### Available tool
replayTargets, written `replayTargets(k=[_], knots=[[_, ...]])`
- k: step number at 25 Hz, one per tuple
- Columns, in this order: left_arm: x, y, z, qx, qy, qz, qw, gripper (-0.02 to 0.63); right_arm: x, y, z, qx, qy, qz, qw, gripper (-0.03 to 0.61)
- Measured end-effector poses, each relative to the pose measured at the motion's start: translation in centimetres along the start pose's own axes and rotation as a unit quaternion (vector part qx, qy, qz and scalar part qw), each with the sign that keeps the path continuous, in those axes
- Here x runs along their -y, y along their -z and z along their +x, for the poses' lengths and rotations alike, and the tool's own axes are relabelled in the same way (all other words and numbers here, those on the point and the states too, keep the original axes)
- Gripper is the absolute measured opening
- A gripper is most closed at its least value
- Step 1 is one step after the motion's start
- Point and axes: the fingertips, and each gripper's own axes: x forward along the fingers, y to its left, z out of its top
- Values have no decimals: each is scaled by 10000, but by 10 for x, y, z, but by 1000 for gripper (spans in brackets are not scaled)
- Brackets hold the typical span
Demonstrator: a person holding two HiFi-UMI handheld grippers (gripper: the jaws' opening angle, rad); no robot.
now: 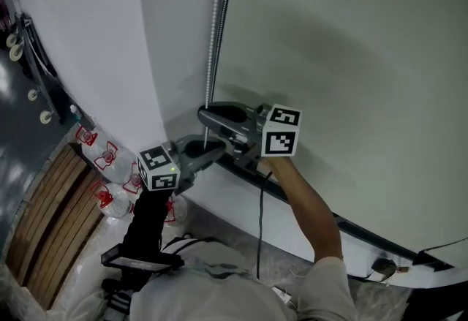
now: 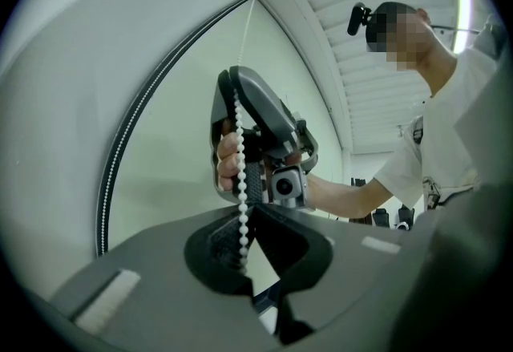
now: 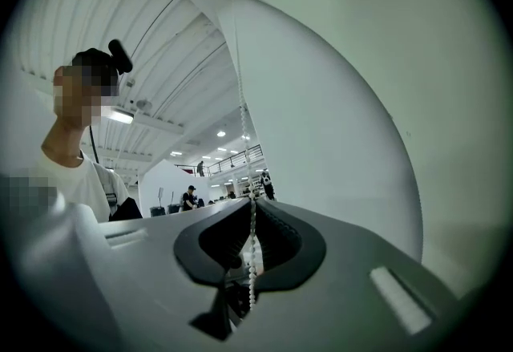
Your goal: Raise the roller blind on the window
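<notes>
The roller blind (image 1: 351,49) hangs flat and pale over the window, just right of the bead chain (image 1: 213,27). The chain runs straight down along the blind's edge. Left of the chain is a white wall (image 1: 80,27). Far below the chain lie wooden slats (image 1: 51,202) and some clear bottles (image 1: 108,159) with red labels. A dark strip (image 1: 351,228) runs along under the blind.

Only the right gripper view shows a big hall with ceiling lights and small people (image 3: 191,196) far off, left of the chain. Only the left gripper view shows my hand (image 2: 228,162) wrapped around the other gripper's handle, higher up the chain.

My right gripper (image 3: 252,206) is pinched tight on the chain, and beads dangle below its jaws. My left gripper (image 2: 250,214) is closed on the same chain, just below the right one
</notes>
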Motion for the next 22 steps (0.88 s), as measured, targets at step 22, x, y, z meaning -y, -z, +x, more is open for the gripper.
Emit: replayTargets(k=[22], knots=[[2, -2, 1, -1, -40, 27, 10000, -2, -42, -235, 10, 1189, -231, -1569, 9802, 22]])
